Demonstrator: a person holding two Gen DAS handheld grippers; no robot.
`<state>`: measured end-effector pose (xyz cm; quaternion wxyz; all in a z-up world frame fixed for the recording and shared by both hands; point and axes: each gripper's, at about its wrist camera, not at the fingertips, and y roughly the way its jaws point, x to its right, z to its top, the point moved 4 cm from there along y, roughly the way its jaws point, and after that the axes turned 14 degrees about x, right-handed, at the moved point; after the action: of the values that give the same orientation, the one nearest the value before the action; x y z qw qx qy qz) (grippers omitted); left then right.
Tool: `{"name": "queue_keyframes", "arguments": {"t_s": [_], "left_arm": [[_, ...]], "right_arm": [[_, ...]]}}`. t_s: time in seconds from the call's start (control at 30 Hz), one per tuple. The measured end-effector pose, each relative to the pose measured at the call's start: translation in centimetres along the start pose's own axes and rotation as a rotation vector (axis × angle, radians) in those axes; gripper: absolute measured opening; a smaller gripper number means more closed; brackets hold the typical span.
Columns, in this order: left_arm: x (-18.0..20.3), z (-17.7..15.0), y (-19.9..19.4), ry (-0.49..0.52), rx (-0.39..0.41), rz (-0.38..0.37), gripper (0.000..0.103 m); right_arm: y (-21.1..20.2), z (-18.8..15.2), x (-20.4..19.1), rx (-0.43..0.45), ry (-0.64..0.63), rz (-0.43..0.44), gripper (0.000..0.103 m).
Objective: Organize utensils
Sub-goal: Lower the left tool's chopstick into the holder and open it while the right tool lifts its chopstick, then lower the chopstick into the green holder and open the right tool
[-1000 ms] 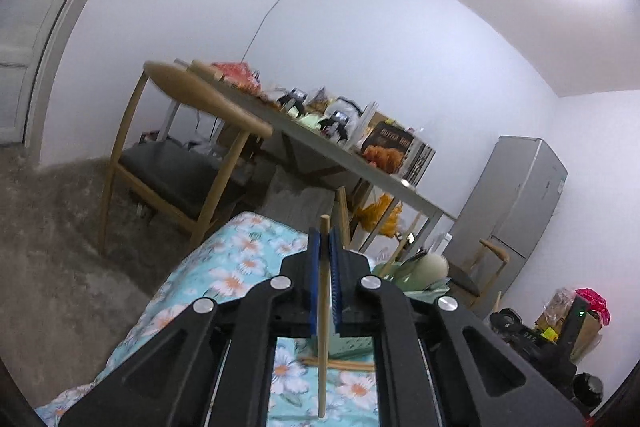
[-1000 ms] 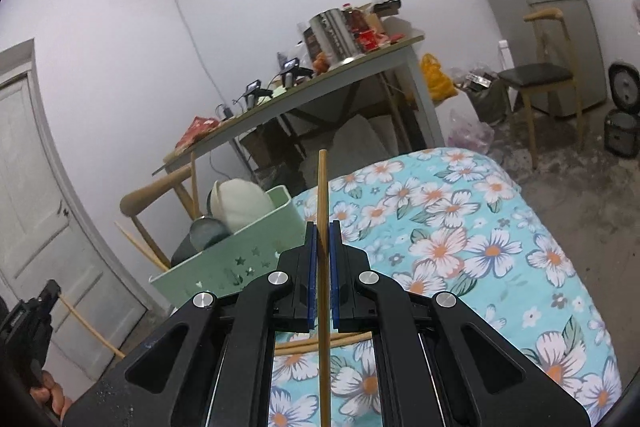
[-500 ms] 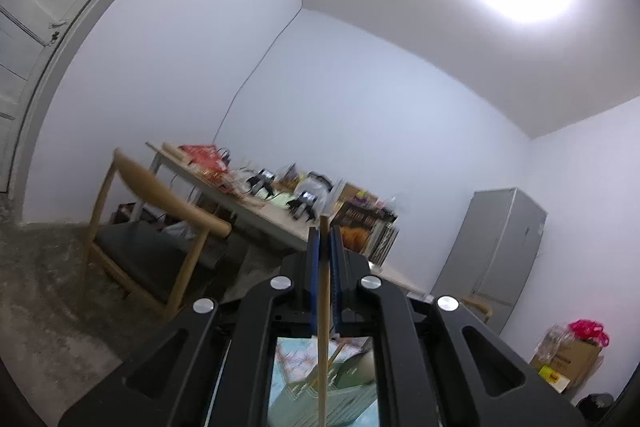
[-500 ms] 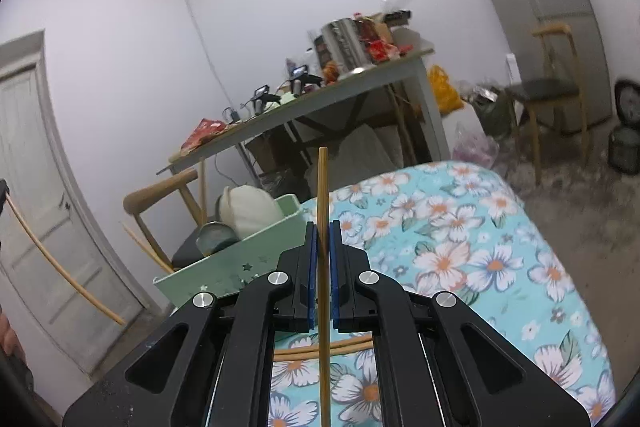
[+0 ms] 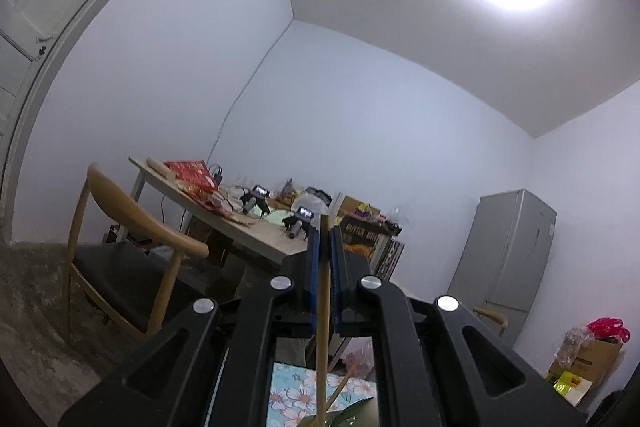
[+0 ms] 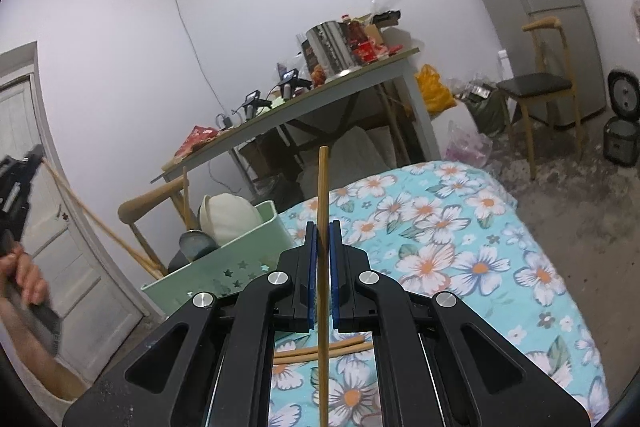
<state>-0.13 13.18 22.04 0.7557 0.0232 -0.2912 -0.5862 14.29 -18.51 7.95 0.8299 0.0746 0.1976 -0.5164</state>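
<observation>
Left gripper [image 5: 324, 223] lifted, view now ceiling-heavy; clamps a chopstick [image 5: 322, 307] upright. Right gripper [image 6: 323, 227] pinches its chopstick [image 6: 322, 267] upright; green basket [image 6: 240, 259] lower left, nearer the left one.

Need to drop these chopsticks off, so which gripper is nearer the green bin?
Right. The right gripper sits just beside the green bin; the left gripper is raised high beyond it.

green basket [image 6: 224, 267] base behind gripper; chopstick [image 6: 322, 367] end cut off
</observation>
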Motion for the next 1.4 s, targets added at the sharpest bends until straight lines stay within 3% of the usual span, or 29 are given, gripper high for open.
{"name": "queue_keyframes", "arguments": {"t_s": [0.2,0.27,0.3,0.33,0.77,0.9,1.03,1.1,1.23,1.4], "left_arm": [[0.7,-3.3,1.4,0.017,-0.073,-0.012,0.007],[0.8,-3.7,1.7,0.011,-0.099,-0.029,0.028],[0.7,-3.8,1.7,0.008,-0.102,-0.028,0.044],[0.7,-3.8,1.4,0.002,-0.095,-0.029,0.046],[0.5,-1.9,-1.8,0.045,-0.083,-0.045,0.048],[-2.5,-1.4,-3.9,0.016,-0.125,-0.002,0.048],[-7.9,-2.1,-5.8,0.028,-0.199,0.109,0.048],[-11.5,-2.9,-6.9,-0.015,-0.252,0.18,0.047],[-16.0,-4.6,-8.3,-0.101,-0.347,0.253,0.047],[-19.5,-5.0,-10.0,-0.228,-0.337,0.35,0.046]], "right_arm": [[0.2,-0.4,-0.6,-0.011,-0.034,0.011,0.004],[-0.1,-0.4,-0.7,-0.008,-0.043,0.012,0.004],[-0.1,-0.4,-0.6,-0.007,-0.045,0.012,0.004],[-0.3,-0.3,-0.6,-0.003,-0.047,0.01,0.004],[-0.1,-0.5,-1.7,-0.008,-0.023,0.041,0.005],[0.1,-0.7,-2.7,-0.013,-0.002,0.059,0.005],[-0.3,-1.0,-4.1,-0.013,-0.021,0.079,0.006],[-0.5,-1.1,-4.6,-0.005,-0.047,0.085,0.006],[-0.4,-1.1,-4.7,-0.006,-0.05,0.087,0.006],[-0.7,-1.0,-4.6,0.0,-0.035,0.081,0.006]]}}
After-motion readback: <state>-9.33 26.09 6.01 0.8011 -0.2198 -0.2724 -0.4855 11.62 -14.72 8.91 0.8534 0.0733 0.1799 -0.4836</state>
